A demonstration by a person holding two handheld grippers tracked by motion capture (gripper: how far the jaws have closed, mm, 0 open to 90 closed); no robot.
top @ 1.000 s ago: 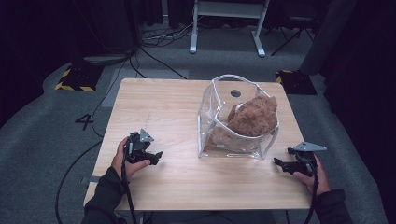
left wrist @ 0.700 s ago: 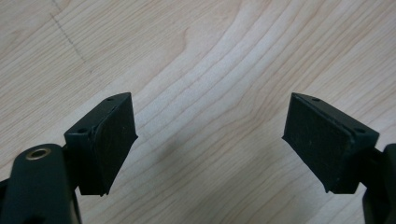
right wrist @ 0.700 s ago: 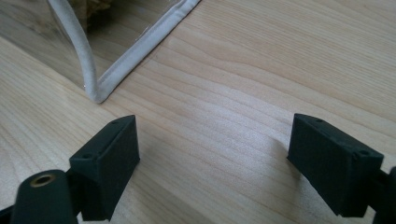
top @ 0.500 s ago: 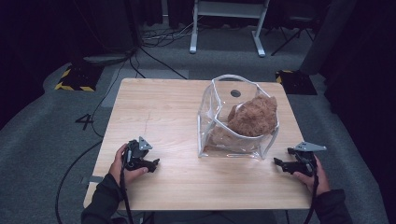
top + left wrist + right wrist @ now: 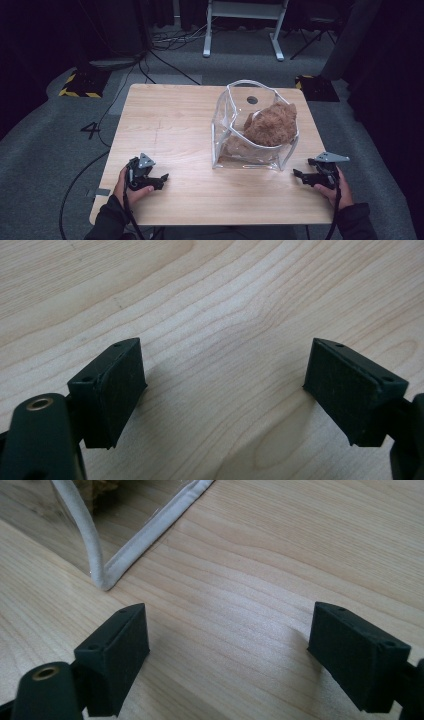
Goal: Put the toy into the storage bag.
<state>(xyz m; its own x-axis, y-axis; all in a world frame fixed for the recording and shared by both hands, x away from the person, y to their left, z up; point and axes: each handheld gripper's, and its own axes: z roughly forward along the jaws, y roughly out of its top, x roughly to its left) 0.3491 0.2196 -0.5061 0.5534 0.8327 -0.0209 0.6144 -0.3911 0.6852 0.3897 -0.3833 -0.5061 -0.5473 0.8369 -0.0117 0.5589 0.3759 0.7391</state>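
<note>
Resting wide apart and empty at the near table edge, both the left gripper and right gripper should approach the clear bag holding the brown plush toy slowly, gripping its rim from both sides.

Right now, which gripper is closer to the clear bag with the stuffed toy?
Right. The right gripper sits just off the clear bag's near right corner; the left gripper rests farther away, toward the table's front left.
</note>
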